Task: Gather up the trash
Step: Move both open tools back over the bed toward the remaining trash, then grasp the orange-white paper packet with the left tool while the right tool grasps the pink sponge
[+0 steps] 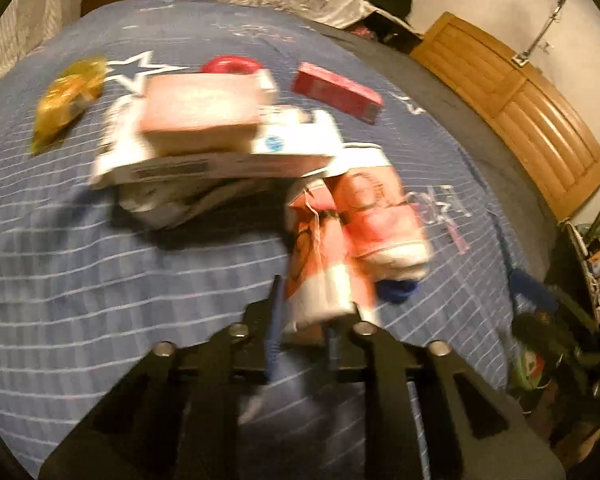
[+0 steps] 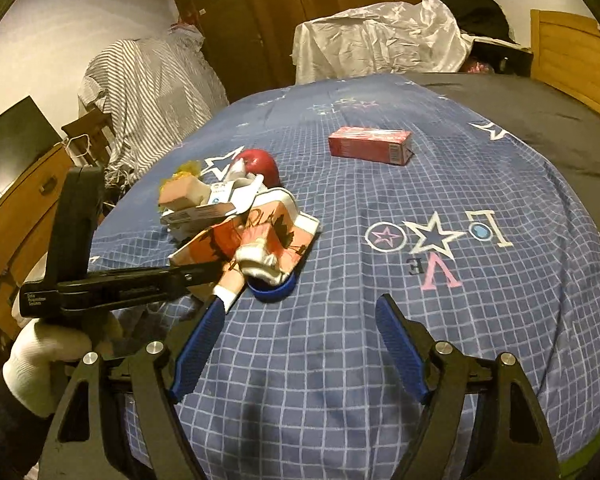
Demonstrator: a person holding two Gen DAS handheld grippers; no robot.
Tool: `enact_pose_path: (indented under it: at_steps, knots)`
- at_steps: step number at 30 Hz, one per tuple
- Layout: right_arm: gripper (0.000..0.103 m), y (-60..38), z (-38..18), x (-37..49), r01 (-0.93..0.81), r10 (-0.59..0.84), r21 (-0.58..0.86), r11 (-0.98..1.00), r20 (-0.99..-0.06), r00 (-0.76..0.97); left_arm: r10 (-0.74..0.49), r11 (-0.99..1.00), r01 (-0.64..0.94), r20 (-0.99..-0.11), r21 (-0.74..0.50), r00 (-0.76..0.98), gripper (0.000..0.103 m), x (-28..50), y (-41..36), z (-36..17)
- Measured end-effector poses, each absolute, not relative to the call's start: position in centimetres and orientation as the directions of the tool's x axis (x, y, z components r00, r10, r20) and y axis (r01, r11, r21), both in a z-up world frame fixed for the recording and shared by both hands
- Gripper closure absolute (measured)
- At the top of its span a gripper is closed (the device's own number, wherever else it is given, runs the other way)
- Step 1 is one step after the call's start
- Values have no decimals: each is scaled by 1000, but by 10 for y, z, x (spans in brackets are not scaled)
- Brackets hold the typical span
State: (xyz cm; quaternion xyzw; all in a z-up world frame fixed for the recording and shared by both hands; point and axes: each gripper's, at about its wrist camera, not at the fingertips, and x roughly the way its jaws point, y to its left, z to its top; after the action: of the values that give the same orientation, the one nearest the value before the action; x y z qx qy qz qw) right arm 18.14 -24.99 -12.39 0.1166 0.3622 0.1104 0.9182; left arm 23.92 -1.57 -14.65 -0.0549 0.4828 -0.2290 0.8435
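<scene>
Here crushed carton [image 1: 332, 256] pinched in left claw [image 1: 312, 320].

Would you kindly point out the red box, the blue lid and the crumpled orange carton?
red box [image 2: 370, 145]: right wrist view, its long side face.
blue lid [image 2: 272, 290]: right wrist view, its front rim.
crumpled orange carton [image 1: 340, 240]: left wrist view, its creased middle.

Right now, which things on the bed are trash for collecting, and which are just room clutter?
Trash:
crumpled orange wrapper, pinched in the left gripper
stacked boxes
red carton
yellow wrapper
blue cap
red round object, possibly

Clutter:
white sheet
striped cloth
wooden headboard
</scene>
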Motion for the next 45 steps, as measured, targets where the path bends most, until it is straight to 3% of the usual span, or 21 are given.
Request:
enact_pose_path:
  at_steps: [10, 13, 15, 22, 25, 26, 32, 35, 40, 43, 45]
  knots:
    - [28, -190, -95, 224, -342, 363, 159, 926, -619, 696, -306, 952, 170, -815, -255, 493, 89, 213, 126, -134]
    - [28, -158, -86, 245, -452, 382, 57, 890, -632, 674, -217, 975, 87, -815, -202, 537, 79, 209, 164, -126]
    - [28, -138, -81, 261, -514, 392, -4, 858, -641, 660, -196, 978, 57, -806, -198, 559, 64, 207, 178, -118]
    - [28, -78, -81, 330, -617, 374, -123, 777, -699, 609, -216, 976, 137, -766, -167, 605, 39, 205, 164, -97]
    - [41, -73, -91, 347, -626, 362, -110, 772, -734, 575, -240, 970, 190, -744, -153, 623, 32, 208, 150, -92]
    - [56, -75, -95, 348, -622, 361, -97, 777, -741, 566, -243, 968, 200, -738, -148, 629, 30, 209, 148, -91]
    - [61, -111, -69, 307, -558, 478, 80, 826, -626, 616, -252, 954, 289, -736, -79, 629, 19, 219, 119, -93]
    - [61, -126, -71, 270, -543, 516, 170, 822, -625, 586, -233, 954, 295, -767, -60, 598, 19, 233, 114, -107]
    - [61, -138, -107, 236, -503, 490, 217, 836, -708, 509, -243, 954, 286, -794, -92, 556, 22, 250, 115, -123]
    - [61, -137, -124, 231, -487, 471, 217, 846, -733, 492, -243, 954, 282, -811, -101, 532, 39, 255, 112, -132]
    - [61, -135, -130, 230, -485, 467, 215, 847, -736, 490, -243, 955, 277, -817, -107, 524, 60, 255, 112, -136]
